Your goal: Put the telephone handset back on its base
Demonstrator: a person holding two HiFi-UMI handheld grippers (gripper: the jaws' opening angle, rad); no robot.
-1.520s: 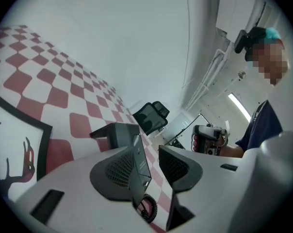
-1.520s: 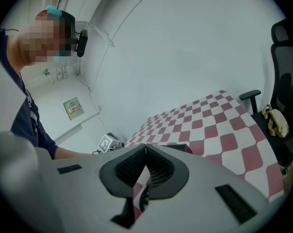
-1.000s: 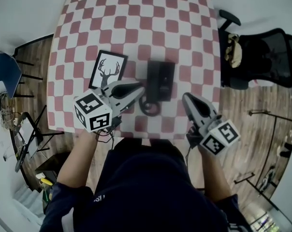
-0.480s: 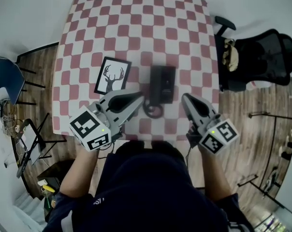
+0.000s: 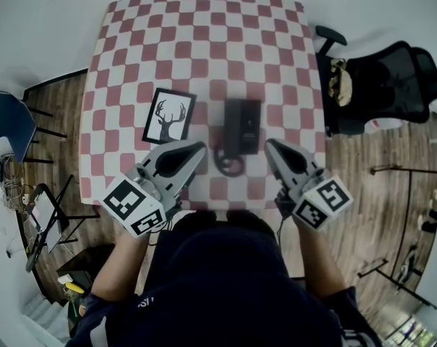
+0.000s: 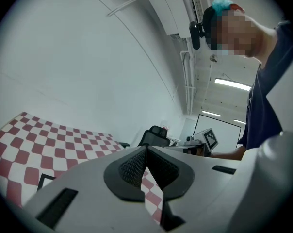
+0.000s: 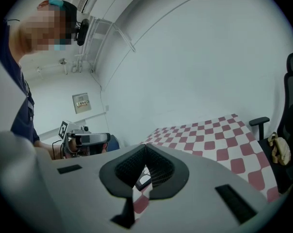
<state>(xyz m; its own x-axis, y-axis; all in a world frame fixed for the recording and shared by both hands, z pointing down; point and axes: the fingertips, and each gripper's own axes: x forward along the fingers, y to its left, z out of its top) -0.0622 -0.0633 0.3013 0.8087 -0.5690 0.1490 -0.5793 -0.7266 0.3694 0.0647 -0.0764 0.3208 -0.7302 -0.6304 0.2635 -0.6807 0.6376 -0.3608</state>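
The black telephone (image 5: pixel 242 124) lies near the middle of the checkered table (image 5: pixel 204 35), its coiled cord (image 5: pixel 229 162) looped at its near end. It is too blurred to tell the handset from the base. My left gripper (image 5: pixel 200 145) hovers just left of the cord, apart from the phone, jaws shut with nothing between them (image 6: pixel 146 148). On the phone's right, my right gripper (image 5: pixel 268 143) is also shut and empty (image 7: pixel 145 146). A sliver of the phone (image 7: pixel 142 181) shows below its pads.
A framed deer picture (image 5: pixel 168 116) lies flat left of the phone, close to the left gripper. A black office chair (image 5: pixel 392 85) stands off the table's right edge. The table's near edge runs just under both grippers.
My left gripper has drawn back from the phone's cord toward my body and slightly left. The right gripper has barely moved.
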